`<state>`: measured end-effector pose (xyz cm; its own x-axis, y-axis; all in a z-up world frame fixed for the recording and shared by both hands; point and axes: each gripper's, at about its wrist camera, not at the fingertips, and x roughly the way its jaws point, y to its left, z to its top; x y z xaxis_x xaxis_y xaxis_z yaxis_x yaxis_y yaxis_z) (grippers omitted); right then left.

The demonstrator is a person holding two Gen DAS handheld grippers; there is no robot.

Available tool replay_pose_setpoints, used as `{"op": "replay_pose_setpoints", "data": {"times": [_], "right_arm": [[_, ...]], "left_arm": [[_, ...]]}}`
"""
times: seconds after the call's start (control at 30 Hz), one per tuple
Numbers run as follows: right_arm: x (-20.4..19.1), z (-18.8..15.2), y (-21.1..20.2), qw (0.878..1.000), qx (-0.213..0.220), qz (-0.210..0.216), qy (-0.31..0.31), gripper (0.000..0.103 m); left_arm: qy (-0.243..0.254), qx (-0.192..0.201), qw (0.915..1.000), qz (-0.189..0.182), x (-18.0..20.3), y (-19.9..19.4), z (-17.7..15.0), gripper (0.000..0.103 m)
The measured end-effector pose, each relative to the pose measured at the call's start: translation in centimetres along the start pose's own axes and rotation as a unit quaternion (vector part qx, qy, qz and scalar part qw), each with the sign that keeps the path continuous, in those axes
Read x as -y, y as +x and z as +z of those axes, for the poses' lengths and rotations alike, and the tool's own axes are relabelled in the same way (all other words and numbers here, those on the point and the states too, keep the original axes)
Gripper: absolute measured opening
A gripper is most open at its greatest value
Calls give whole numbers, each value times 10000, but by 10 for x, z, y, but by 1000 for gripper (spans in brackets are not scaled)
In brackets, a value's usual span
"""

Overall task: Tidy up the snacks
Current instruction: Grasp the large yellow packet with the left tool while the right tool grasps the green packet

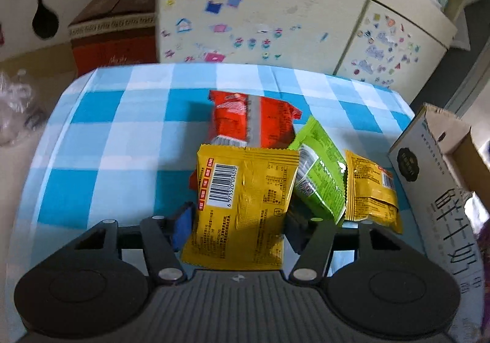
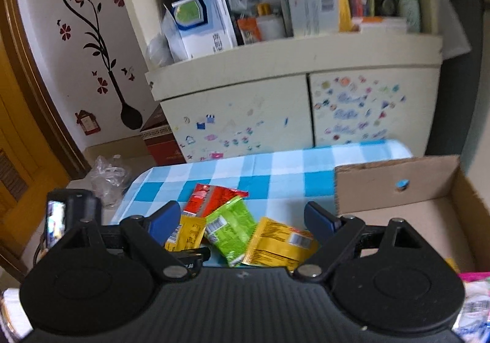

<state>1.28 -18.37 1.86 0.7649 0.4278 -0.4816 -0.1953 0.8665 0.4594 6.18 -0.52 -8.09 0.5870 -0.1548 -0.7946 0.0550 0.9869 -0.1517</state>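
The left gripper had its blue pads closed against the side edges of a yellow packet, which lay nearest of the pile, barcode up. The grip looked shallow, at the edges of a soft, slippery wrapper, so the packet could buckle or slide out on lifting. Just right of the yellow packet, a green packet leaned against it and overlapped its edge; a lift could drag the green one along or tip it off the pile. Right of that lay a second yellow packet, close to the cardboard box at the table's right side. Beyond the held yellow packet, a red packet sat partly beneath it and might shift with it on the checked tablecloth. The right gripper hovered with jaws wide and empty above the same pile; the two grippers could collide if both worked there.
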Motion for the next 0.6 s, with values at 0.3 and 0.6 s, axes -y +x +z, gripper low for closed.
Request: {"op": "replay_pose_setpoints", "data": {"times": [0.3,0.6], "right_arm": [[-10,-8,59,9976,-515,153,-432,88],[-21,-20,101,9886,-931,148,-1176,88]], "left_arm": [[-452,-24,9984,330,-30,-18,0,65],[-462,127,9969,621,-32,-30,11,65]]}}
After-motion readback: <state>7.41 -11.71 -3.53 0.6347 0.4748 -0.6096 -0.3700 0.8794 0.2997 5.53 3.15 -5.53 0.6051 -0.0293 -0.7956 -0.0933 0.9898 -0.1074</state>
